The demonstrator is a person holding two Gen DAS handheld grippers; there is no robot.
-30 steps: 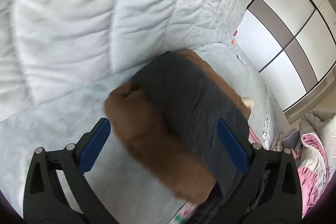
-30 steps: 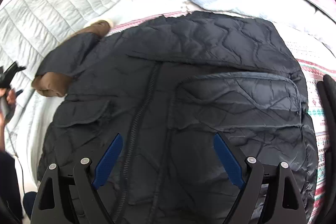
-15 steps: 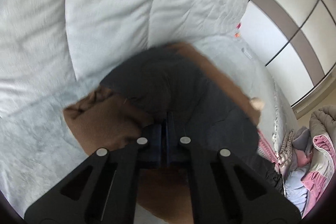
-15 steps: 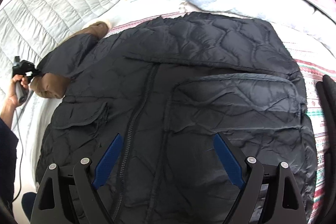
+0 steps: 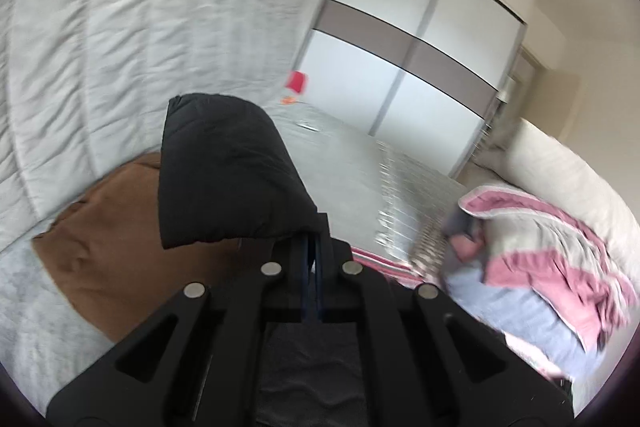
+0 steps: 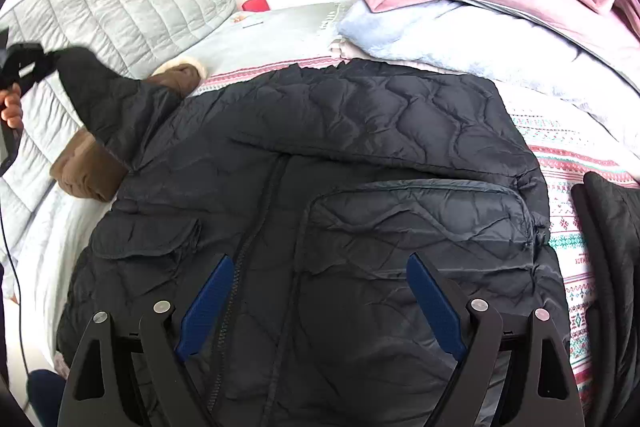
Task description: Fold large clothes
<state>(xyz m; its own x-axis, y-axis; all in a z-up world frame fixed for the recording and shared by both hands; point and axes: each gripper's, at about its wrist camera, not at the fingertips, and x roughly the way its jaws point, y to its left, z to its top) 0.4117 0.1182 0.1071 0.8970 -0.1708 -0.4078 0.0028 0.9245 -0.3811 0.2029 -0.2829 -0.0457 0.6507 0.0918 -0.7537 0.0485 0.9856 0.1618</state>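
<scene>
Jacket: black quilted puffer jacket lies flat, front up, on grey bed cover. Left gripper, fingers pressed together, pinches black sleeve, lifted above brown fleece lining. Right gripper, blue pads spread, hovers over jacket's lower front.

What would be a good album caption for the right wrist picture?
Open right gripper hovers over a black quilted jacket on the bed while the left gripper lifts its sleeve.
</scene>
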